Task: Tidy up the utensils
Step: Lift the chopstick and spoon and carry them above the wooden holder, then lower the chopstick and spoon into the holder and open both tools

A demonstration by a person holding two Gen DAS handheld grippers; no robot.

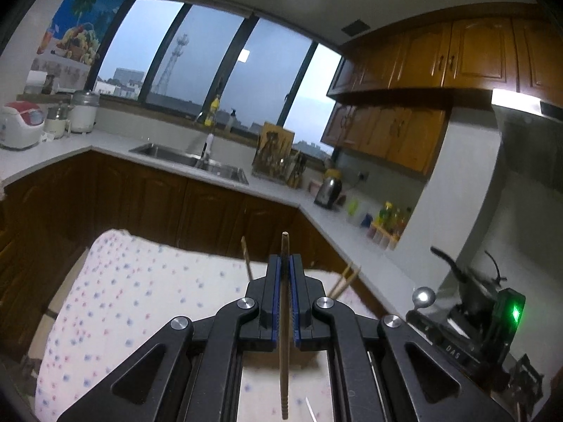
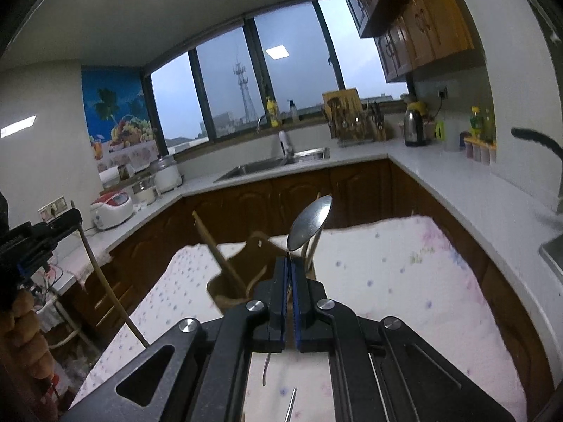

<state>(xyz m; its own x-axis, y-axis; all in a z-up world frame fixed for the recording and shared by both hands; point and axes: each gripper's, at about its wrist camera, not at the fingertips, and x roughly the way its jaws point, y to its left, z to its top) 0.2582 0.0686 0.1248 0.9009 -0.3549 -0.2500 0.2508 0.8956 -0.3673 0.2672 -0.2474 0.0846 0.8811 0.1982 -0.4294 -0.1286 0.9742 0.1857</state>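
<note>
My left gripper (image 1: 285,262) is shut on a wooden chopstick (image 1: 284,351) that stands upright between its blue pads, above the flower-print tablecloth (image 1: 140,299). My right gripper (image 2: 290,263) is shut on the handle of a metal spoon (image 2: 309,223), bowl pointing up. Just ahead of the right gripper stands a brown utensil holder (image 2: 242,277) with a chopstick (image 2: 216,242) leaning in it. In the right wrist view the left gripper (image 2: 75,219) shows at the left edge with its chopstick (image 2: 105,281) hanging down. In the left wrist view the right gripper (image 1: 417,316) shows with the spoon bowl (image 1: 424,297).
Two thin utensils (image 2: 265,369) lie on the cloth under the right gripper. Chopstick tips (image 1: 246,260) rise beside the left gripper's fingers. A white L-shaped counter (image 2: 457,190) with a sink (image 2: 274,165), a kettle (image 2: 413,126) and a knife rack (image 2: 352,119) runs behind the table. A person's hand (image 2: 21,334) holds the left gripper.
</note>
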